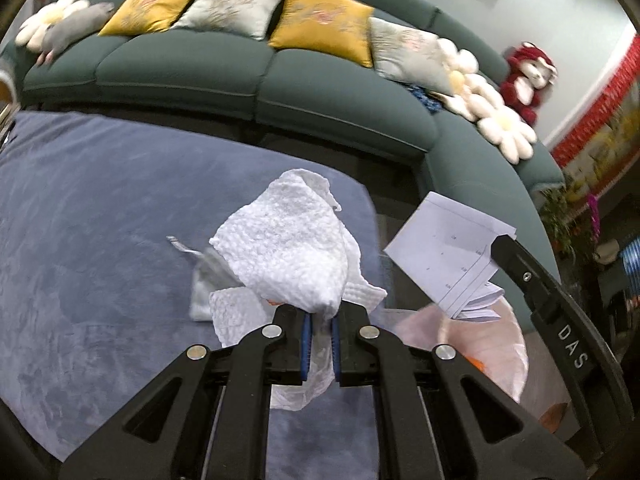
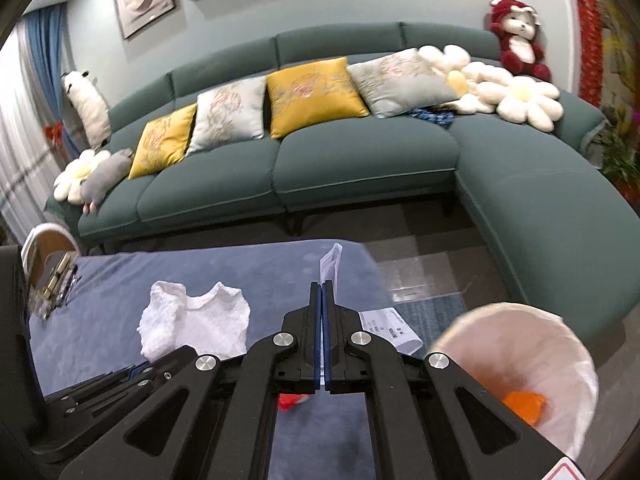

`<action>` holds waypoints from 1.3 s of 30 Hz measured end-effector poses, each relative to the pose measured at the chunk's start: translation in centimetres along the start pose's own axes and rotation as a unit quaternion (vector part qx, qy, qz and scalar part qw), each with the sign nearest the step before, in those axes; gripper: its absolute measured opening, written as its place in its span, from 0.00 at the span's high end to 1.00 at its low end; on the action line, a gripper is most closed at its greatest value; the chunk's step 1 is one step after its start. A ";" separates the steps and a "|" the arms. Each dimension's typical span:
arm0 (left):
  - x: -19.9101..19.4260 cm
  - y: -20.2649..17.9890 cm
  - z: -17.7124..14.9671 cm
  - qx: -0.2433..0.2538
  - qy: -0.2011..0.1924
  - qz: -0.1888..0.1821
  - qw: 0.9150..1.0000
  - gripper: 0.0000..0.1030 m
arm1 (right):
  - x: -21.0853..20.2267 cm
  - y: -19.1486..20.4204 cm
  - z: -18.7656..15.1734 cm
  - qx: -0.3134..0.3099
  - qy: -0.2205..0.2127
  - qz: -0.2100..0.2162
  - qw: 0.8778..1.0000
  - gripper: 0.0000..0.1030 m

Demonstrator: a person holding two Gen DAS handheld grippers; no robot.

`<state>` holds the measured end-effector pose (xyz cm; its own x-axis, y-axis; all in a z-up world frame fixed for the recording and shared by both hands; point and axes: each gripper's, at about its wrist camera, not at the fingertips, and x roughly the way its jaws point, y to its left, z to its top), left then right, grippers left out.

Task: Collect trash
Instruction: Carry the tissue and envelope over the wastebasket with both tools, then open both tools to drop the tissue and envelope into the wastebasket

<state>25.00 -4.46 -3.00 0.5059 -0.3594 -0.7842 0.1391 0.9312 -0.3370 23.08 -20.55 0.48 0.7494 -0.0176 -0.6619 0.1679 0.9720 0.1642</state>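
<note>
Both grippers carry trash, the left gripper [image 1: 320, 332] pinching a paper towel [image 1: 292, 240], the right gripper [image 2: 322, 308] clamping folded paper [image 2: 331, 262], with the bin [image 2: 560, 340] nearly empty.

Quilted white paper towel [image 1: 288, 248], smooth printed paper [image 1: 448, 252] — matt velvety blue cloth [image 1: 100, 240], filmy plastic bin liner [image 2: 560, 344]
</note>
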 end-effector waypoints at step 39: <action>2.7 -18.0 -8.8 0.148 0.052 -0.057 0.986 0.54 | -8.4 -18.2 -6.1 0.120 -0.019 -0.094 0.988 0.99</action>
<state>16.38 -22.77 -3.64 0.3844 -0.4537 -0.8040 0.4403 0.8556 -0.2722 9.80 -36.67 -1.42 0.7131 -0.2068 -0.6698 0.4505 0.8673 0.2119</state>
